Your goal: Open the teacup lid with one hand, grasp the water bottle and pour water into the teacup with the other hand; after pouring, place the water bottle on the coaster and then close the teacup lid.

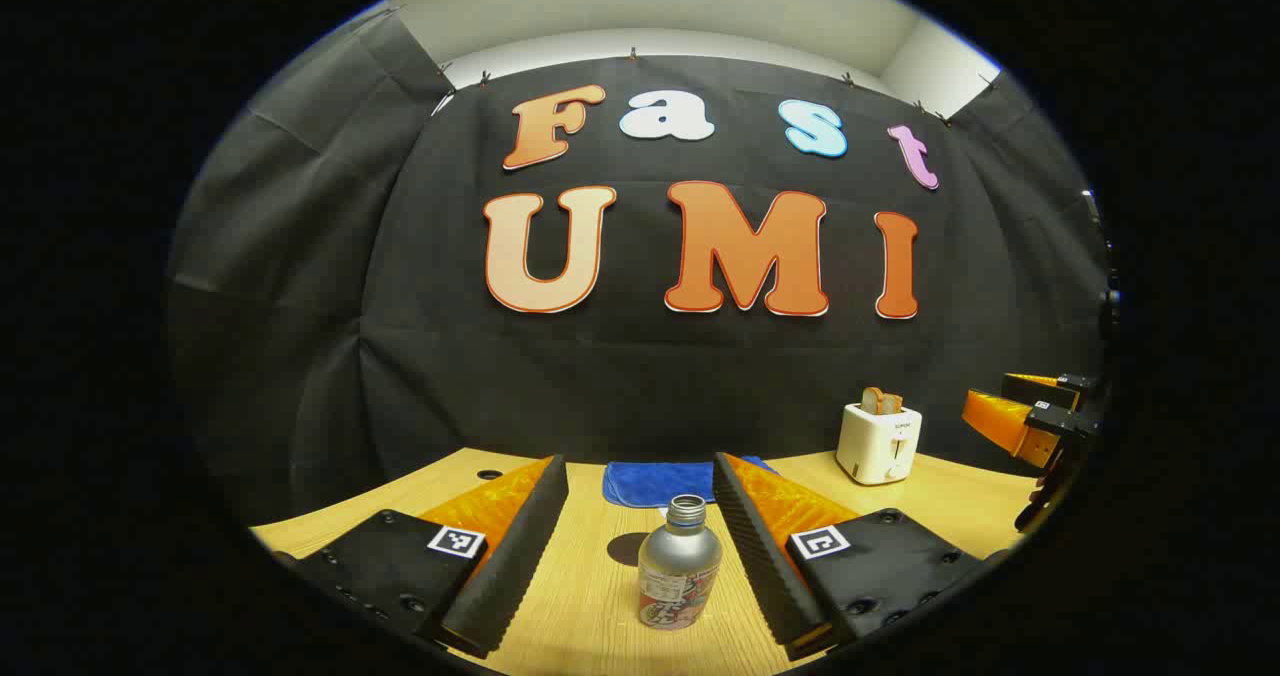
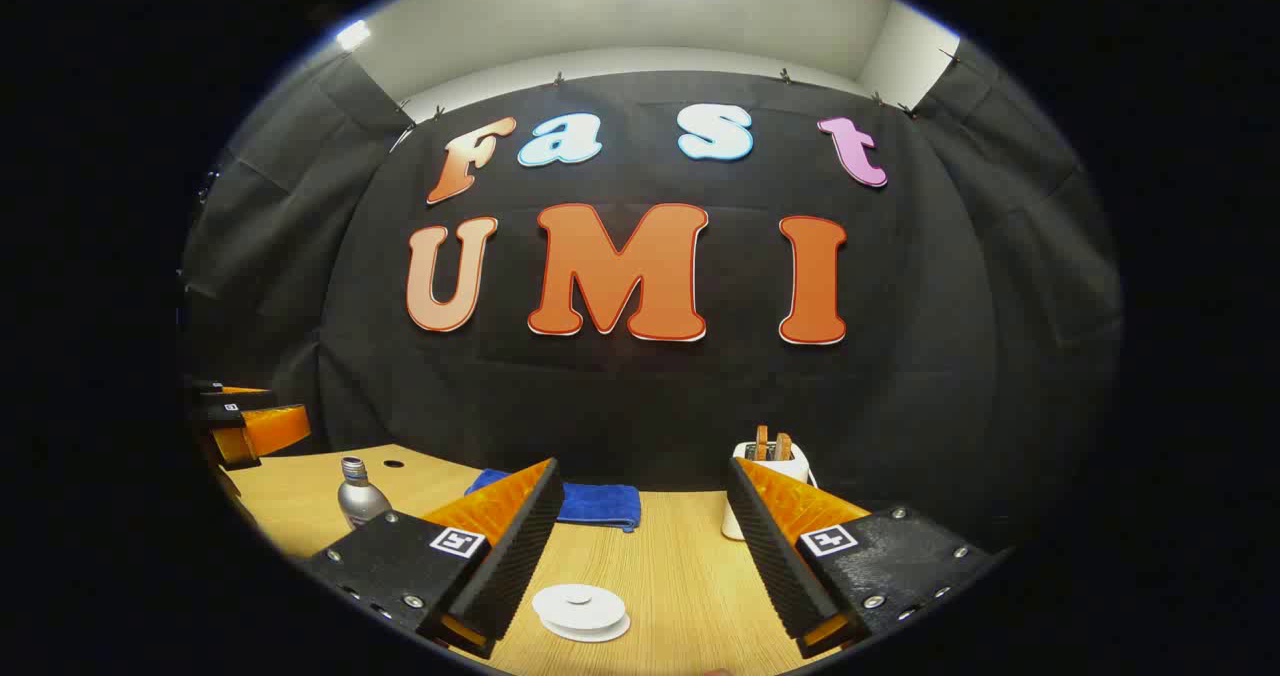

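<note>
A small silver water bottle (image 1: 680,571) with a printed label stands upright on the wooden table, between the spread fingers of my left gripper (image 1: 638,462), which is open and touches nothing. The bottle (image 2: 360,496) also shows at the left of the right gripper view, with the left gripper (image 2: 245,424) beyond it. A white round teacup lid (image 2: 580,608) with a small knob lies low between the fingers of my right gripper (image 2: 642,466), which is open and hovers above it. The right gripper (image 1: 1030,418) appears at the far right of the left gripper view.
A folded blue cloth (image 1: 655,481) lies at the back of the table (image 1: 590,596) by the black wall. A white toaster (image 1: 880,443) holding bread stands at the back right; the toaster (image 2: 770,454) is partly hidden behind my right gripper's finger. A small hole (image 1: 490,474) marks the tabletop.
</note>
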Demonstrator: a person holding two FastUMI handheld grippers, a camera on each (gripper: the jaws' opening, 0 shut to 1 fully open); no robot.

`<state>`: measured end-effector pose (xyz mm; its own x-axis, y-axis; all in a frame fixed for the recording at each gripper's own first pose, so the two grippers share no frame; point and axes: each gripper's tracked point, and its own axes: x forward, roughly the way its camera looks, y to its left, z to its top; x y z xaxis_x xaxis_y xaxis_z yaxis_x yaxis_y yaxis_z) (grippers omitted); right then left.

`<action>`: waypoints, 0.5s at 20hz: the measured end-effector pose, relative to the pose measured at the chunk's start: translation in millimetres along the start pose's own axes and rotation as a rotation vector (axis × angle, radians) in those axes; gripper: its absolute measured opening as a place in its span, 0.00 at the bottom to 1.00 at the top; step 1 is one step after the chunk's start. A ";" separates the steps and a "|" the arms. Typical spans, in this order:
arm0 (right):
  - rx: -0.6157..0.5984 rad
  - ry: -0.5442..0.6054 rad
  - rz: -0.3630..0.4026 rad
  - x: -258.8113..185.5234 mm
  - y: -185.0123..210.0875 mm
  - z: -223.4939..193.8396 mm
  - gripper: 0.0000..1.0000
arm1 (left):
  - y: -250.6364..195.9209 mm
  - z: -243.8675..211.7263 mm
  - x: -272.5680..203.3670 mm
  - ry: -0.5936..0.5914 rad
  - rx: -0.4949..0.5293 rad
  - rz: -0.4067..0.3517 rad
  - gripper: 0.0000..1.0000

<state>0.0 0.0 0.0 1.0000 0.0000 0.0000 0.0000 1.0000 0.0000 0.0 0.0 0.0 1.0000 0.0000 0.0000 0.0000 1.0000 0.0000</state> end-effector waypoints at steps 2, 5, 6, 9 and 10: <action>-0.001 0.006 0.000 0.6 -0.3 -3.4 0.99 | -0.3 -1.8 -1.5 0.001 0.003 -0.001 0.95; -0.001 0.011 -0.002 0.4 -1.7 -5.9 0.98 | -0.7 -1.1 -1.6 -0.001 0.008 0.000 0.95; 0.002 0.013 -0.001 2.0 -0.8 -6.4 0.98 | -0.3 0.1 -1.2 -0.003 0.011 0.002 0.95; 0.009 0.028 0.008 5.8 3.0 -12.8 0.98 | 0.2 1.3 -1.8 -0.010 0.019 0.005 0.95; 0.006 0.044 0.017 6.1 4.7 -17.6 0.98 | 1.7 1.6 -2.0 -0.012 0.036 0.009 0.95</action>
<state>6.1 4.7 -17.6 0.9989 0.0171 -0.0438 -0.0168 0.9998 0.0069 -2.0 1.7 1.6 0.9999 0.0090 0.0118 -0.0094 0.9993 0.0356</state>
